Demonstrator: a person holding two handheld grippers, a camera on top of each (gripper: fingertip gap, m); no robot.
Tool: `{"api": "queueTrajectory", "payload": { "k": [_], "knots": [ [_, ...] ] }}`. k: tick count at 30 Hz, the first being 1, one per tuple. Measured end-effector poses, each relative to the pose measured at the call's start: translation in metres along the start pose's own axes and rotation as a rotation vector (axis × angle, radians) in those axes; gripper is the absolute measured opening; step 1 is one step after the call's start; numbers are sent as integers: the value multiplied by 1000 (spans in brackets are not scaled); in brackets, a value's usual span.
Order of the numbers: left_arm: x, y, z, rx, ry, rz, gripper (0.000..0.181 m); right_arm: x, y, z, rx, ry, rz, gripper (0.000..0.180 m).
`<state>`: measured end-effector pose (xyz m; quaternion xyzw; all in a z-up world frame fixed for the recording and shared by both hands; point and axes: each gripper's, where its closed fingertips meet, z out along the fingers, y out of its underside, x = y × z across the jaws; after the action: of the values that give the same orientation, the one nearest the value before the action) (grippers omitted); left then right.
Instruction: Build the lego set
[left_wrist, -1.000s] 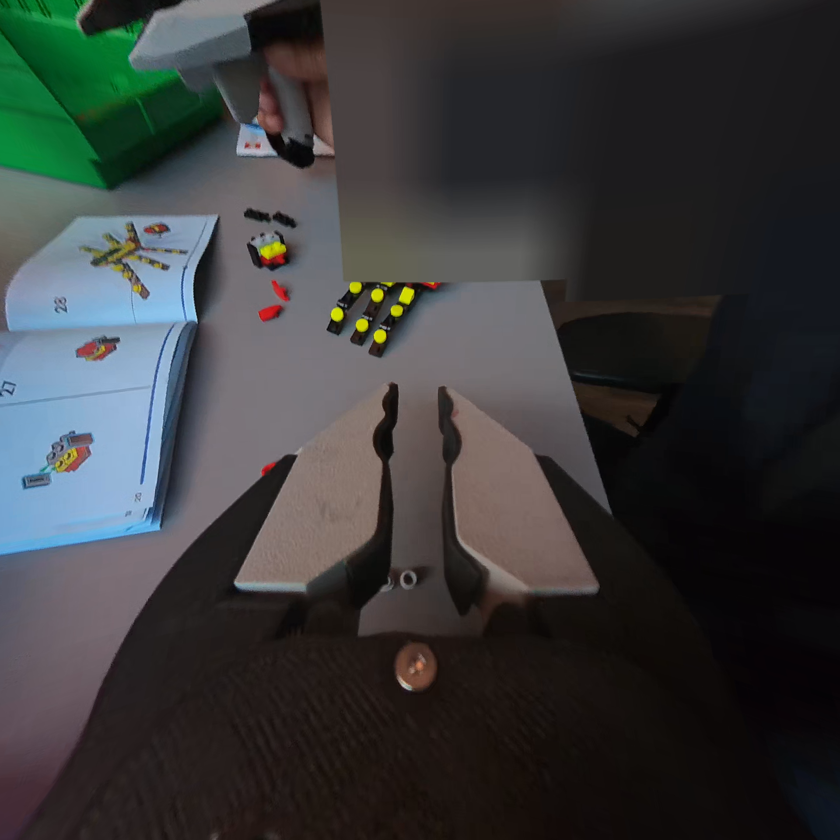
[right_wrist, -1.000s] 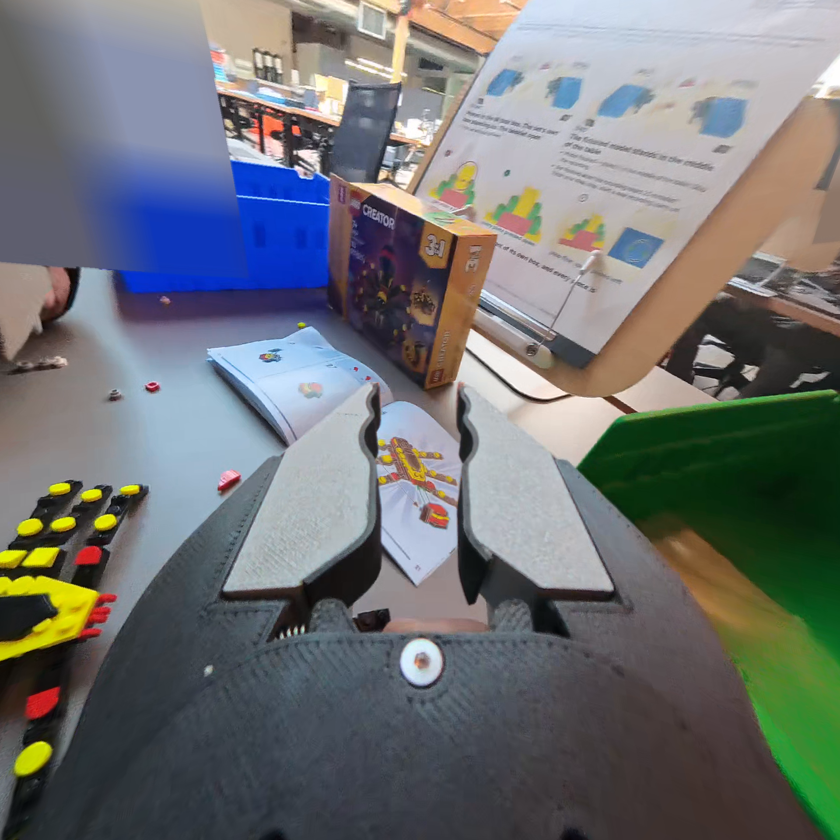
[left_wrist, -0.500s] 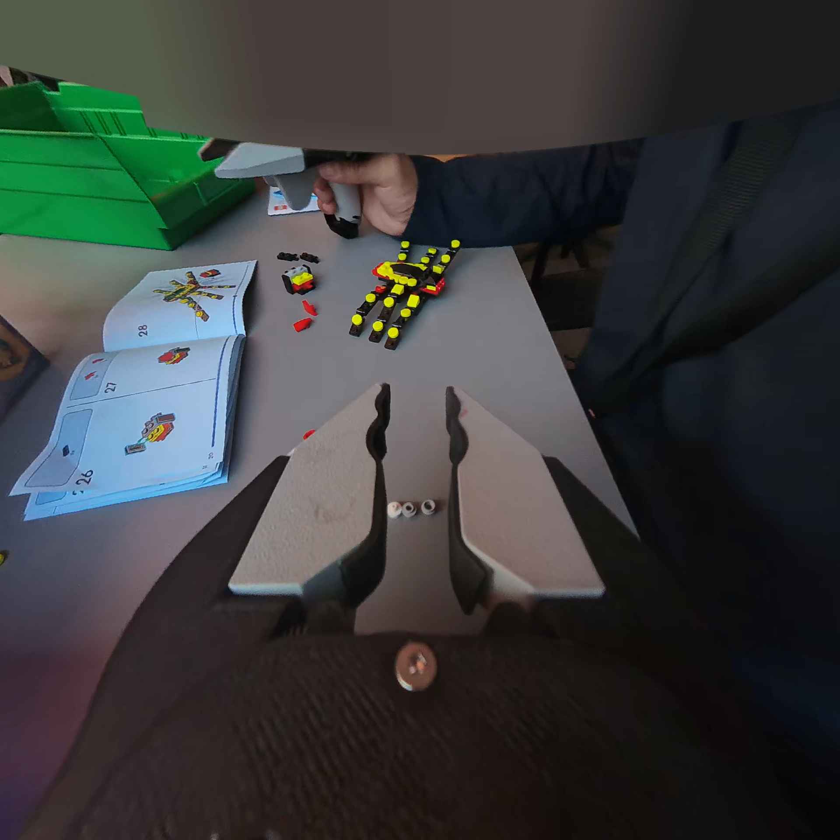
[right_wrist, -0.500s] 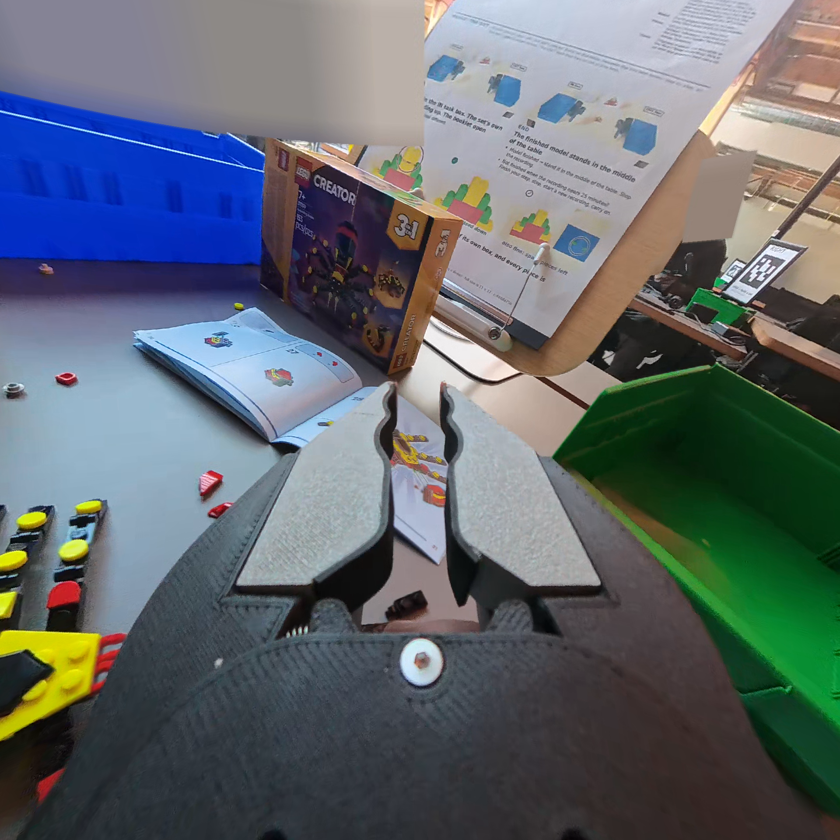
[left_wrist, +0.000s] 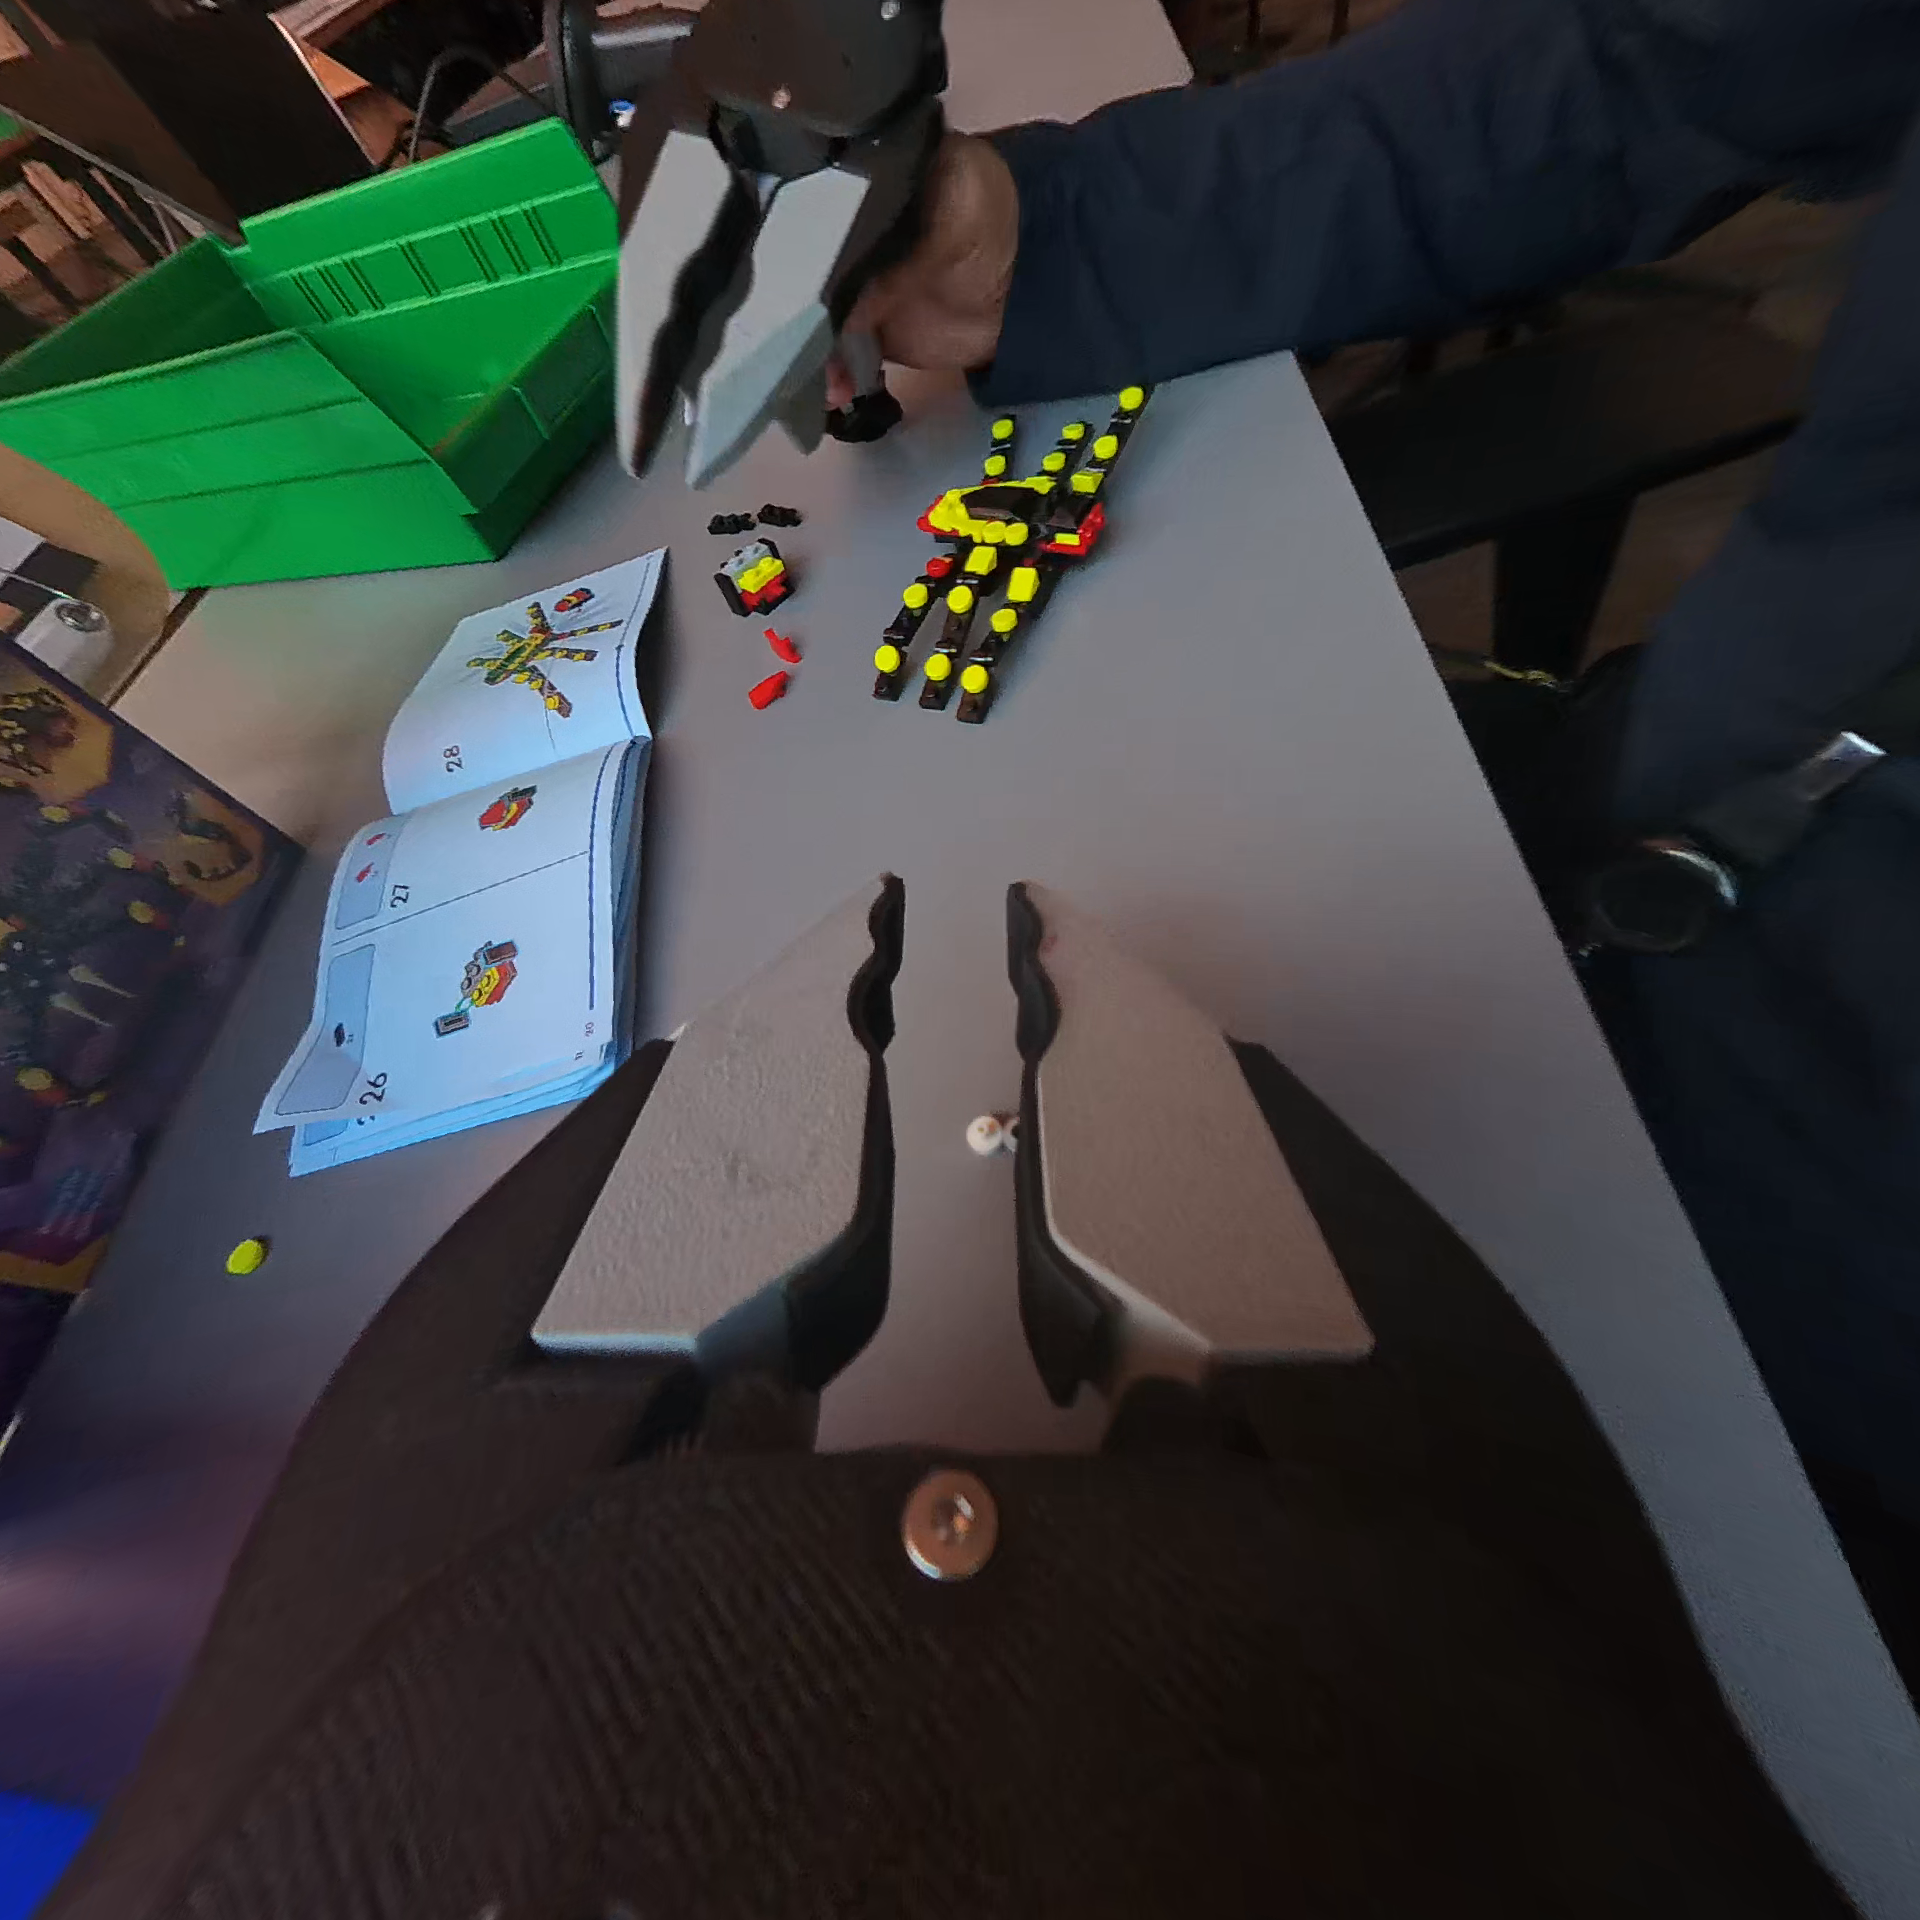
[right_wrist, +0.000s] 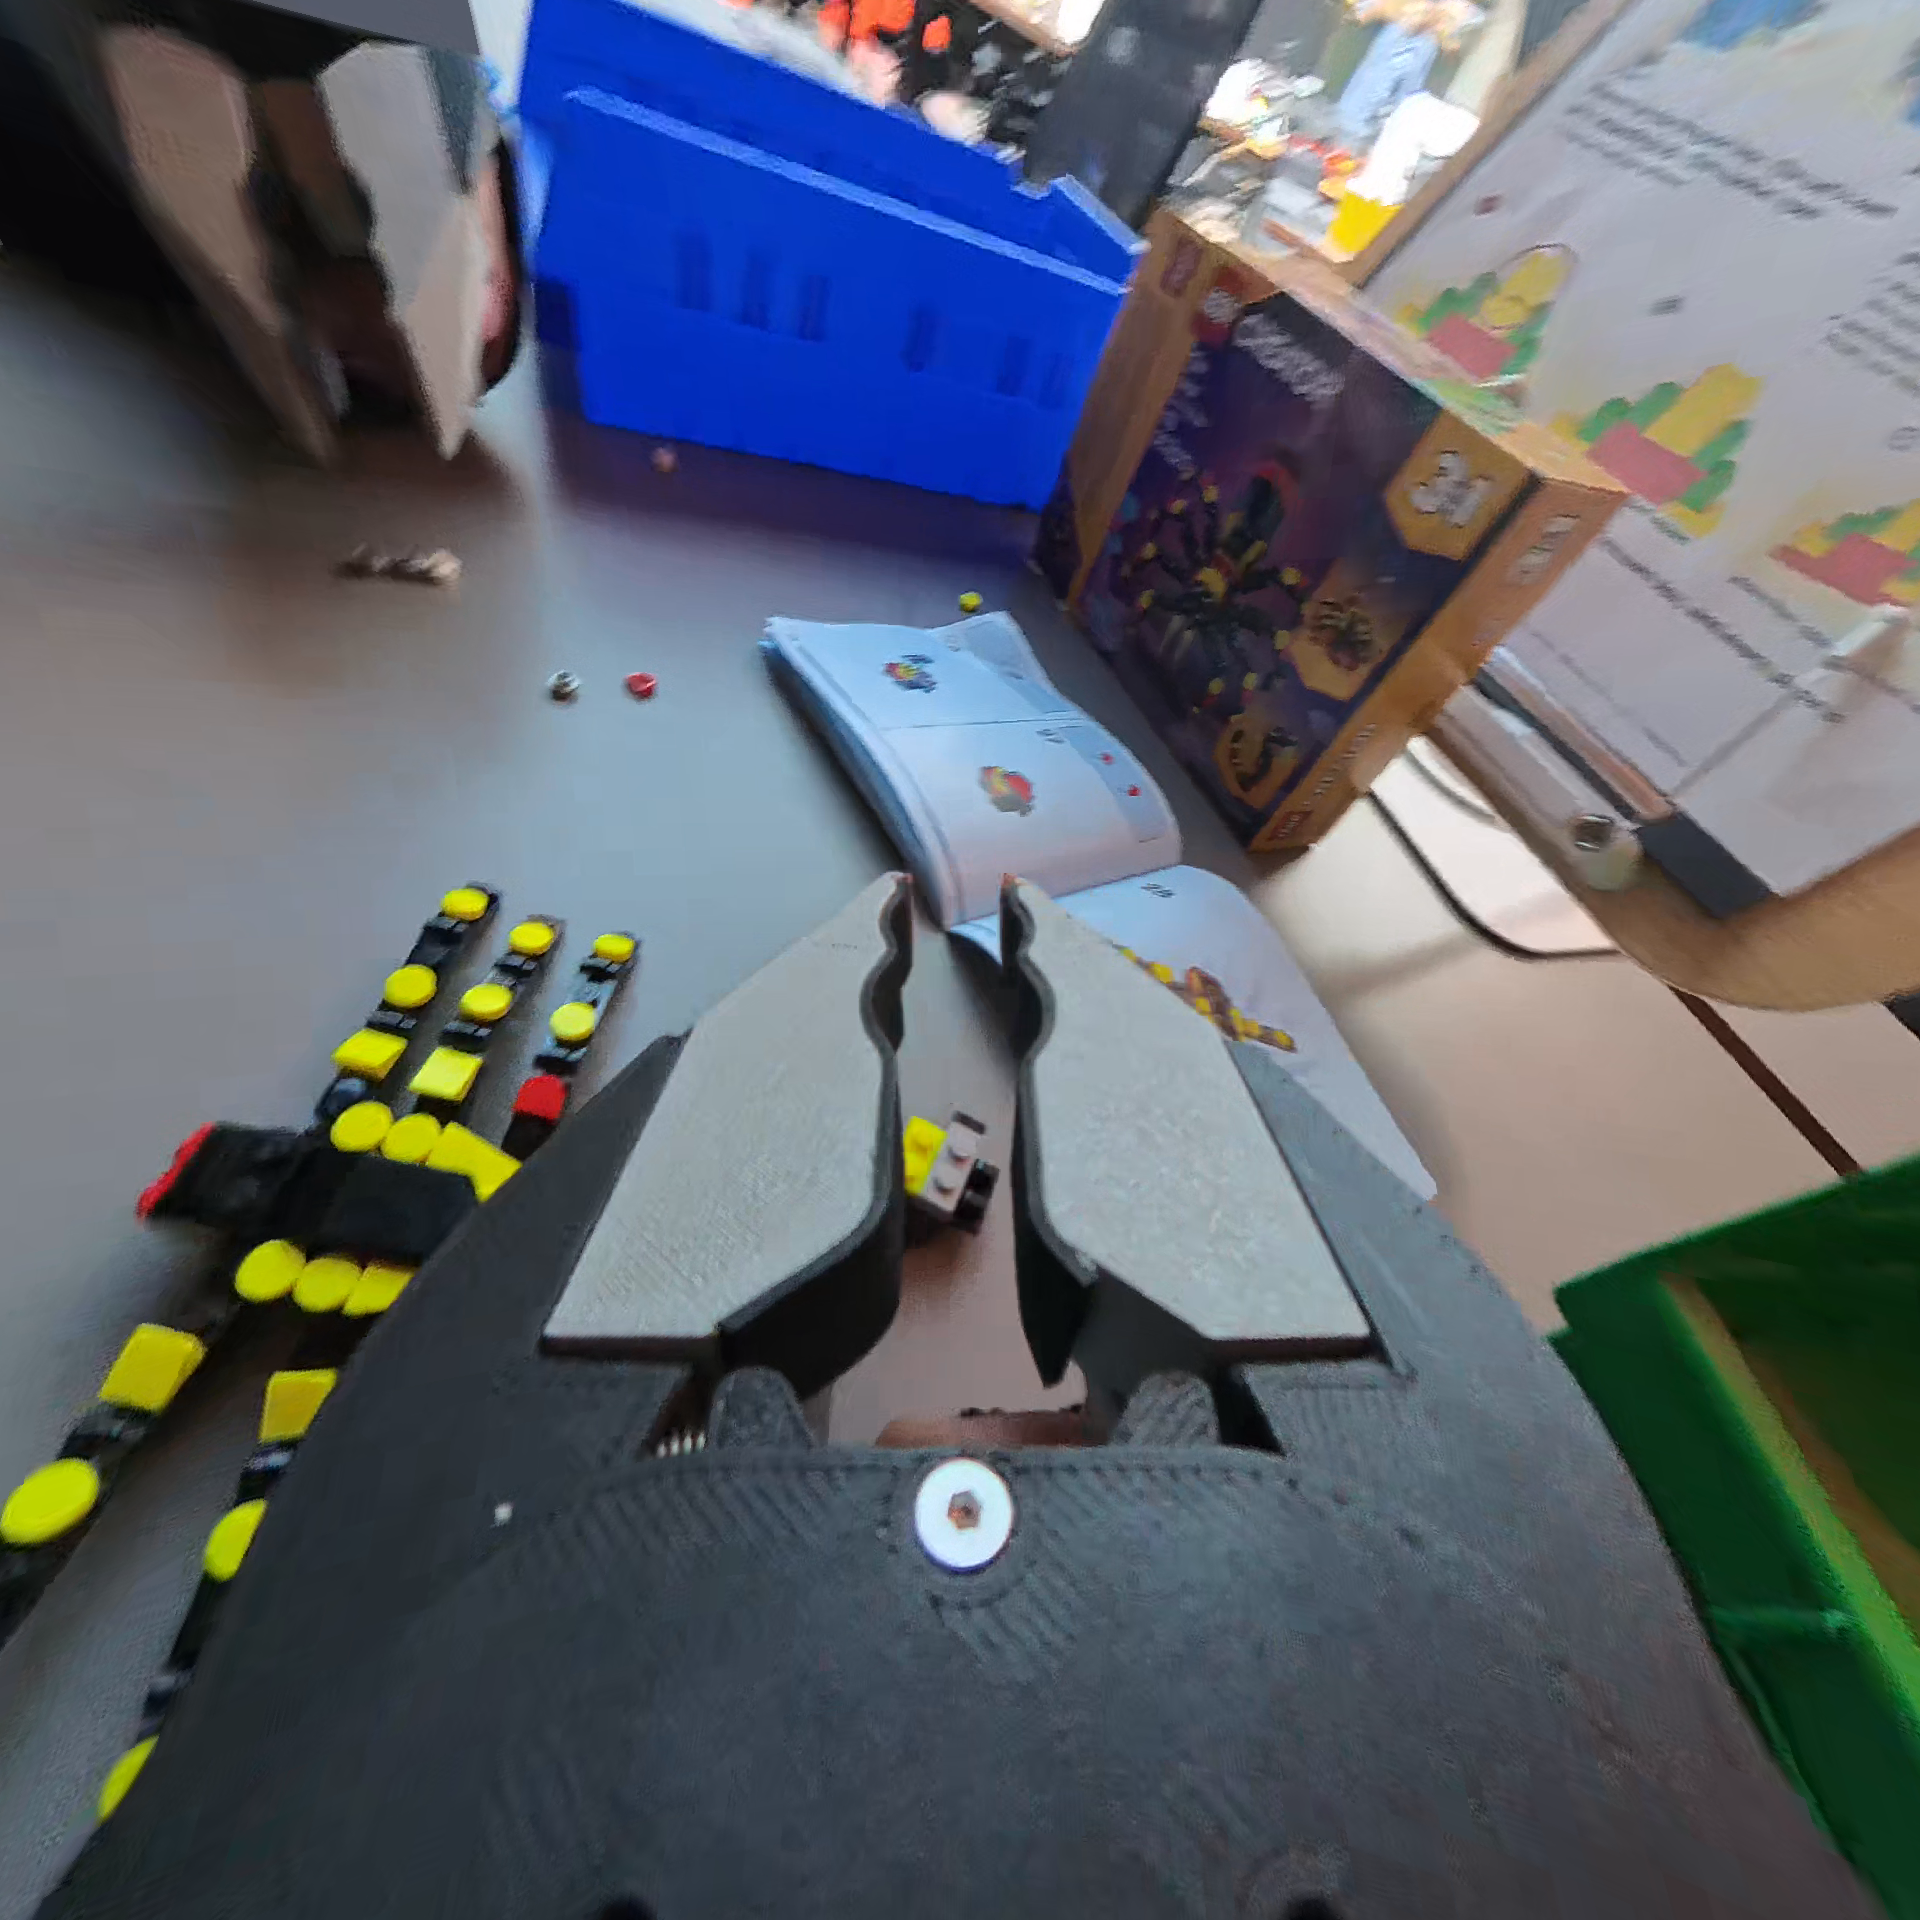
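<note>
Over on the left edge, the purple set box lies by the table's side, one yellow round stud loose on the grey table just beside it. Next, one instruction booklet lies open and flat, with a green bin behind it. Moving along: two small black pieces lie side by side, one little red, yellow and black sub-build just below them, then two loose red pieces. Above them hangs the right gripper, its jaws a narrow gap apart and empty, gripped by a hand in a dark blue sleeve. In the right wrist view that sub-build shows between its fingers, lower down on the table. Further right sits the spider model, black with yellow studs and red trim, three legs each way, flat on the table. Nearest the camera, the left gripper holds a narrow gap with nothing in it, small pale round pieces on the table below; their count is unclear.
</note>
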<state>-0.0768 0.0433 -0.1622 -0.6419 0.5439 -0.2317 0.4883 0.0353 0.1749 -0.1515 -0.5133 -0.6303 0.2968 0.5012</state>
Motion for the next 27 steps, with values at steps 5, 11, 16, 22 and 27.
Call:
{"api": "queueTrajectory", "payload": {
  "k": [5,11,16,22,27],
  "knots": [
    [-9,-7,2,47,3,-91,14,-12,16,-2,-153,-163,-163,6],
    [-3,-17,14,74,58,-135,14,-18,37,5,-309,-277,-322,9],
    [2,-16,18,55,98,-126,13,-24,46,10,-330,-273,-417,8],
    [2,-17,16,73,129,-150,14,-27,51,15,-344,-284,-437,12],
    [1,-19,13,98,150,-184,15,-31,51,18,-338,-304,-439,3]
  ]
}}
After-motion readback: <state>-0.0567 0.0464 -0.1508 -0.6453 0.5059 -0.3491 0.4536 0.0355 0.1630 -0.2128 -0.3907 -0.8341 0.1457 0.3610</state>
